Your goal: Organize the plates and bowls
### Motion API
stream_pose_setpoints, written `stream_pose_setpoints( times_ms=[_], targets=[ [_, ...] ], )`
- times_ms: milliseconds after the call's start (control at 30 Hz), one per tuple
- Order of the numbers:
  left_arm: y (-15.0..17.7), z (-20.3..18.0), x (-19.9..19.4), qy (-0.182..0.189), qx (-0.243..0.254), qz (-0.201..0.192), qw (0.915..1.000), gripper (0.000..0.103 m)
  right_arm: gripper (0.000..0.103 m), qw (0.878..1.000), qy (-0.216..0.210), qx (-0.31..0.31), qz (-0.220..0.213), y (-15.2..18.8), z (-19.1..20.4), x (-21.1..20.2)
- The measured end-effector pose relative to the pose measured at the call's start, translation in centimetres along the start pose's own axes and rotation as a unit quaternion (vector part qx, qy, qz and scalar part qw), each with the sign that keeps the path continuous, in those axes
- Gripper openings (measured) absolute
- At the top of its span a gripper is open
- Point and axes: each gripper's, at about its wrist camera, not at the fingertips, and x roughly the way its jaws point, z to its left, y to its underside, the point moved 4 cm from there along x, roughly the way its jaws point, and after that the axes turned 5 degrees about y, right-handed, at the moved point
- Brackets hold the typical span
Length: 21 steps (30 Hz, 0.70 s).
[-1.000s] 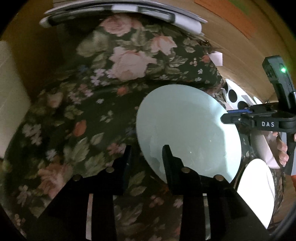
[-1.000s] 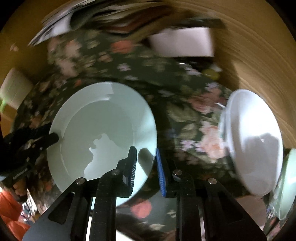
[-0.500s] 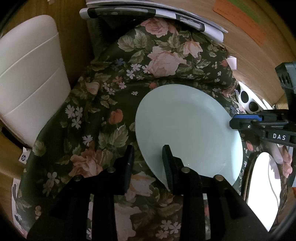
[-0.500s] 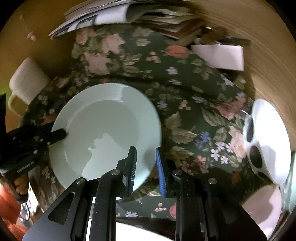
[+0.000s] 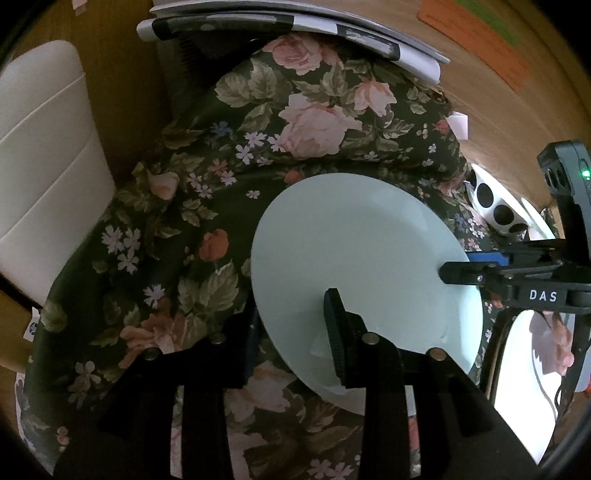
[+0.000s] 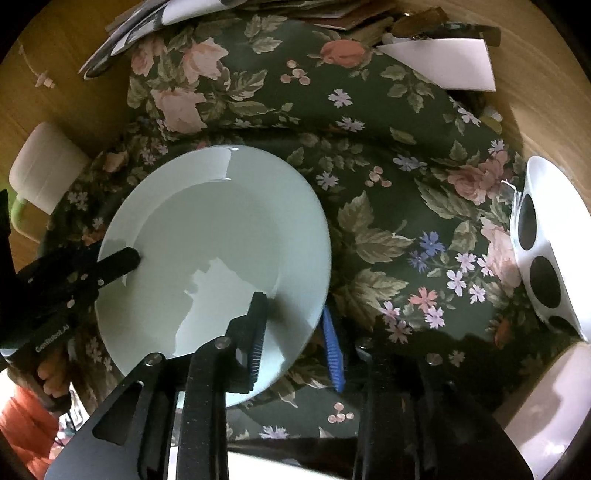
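Observation:
A pale green plate is held over a dark floral tablecloth; it also shows in the right wrist view. My left gripper is shut on the plate's near rim, one finger above and one below. My right gripper is shut on the opposite rim; its blue-padded finger lies under the plate. Each gripper shows in the other's view, the right one and the left one.
A white bowl with black dots stands at the right. Another white dish lies low right under the right gripper. Papers lie at the table's far end. A white chair stands left.
The view rose and pulled back, so more cloth and the chair show. Both grippers kept their hold on the plate, which has come up with them.

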Motion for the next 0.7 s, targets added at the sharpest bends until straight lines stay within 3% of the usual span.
stream_pose_setpoints(
  times_ms=[233,700],
  targets=[
    [-0.1,-0.3,-0.6,0.000,-0.006,-0.010,0.9999,0.033,0.029,1.000,0.002,0.003,-0.012,0.8,1.6,0.3],
    [-0.1,-2.8,-5.3,0.006,0.014,-0.058,0.9982,0.033,0.029,0.998,-0.006,0.005,-0.068,2.7,-0.2,-5.6]
  ],
)
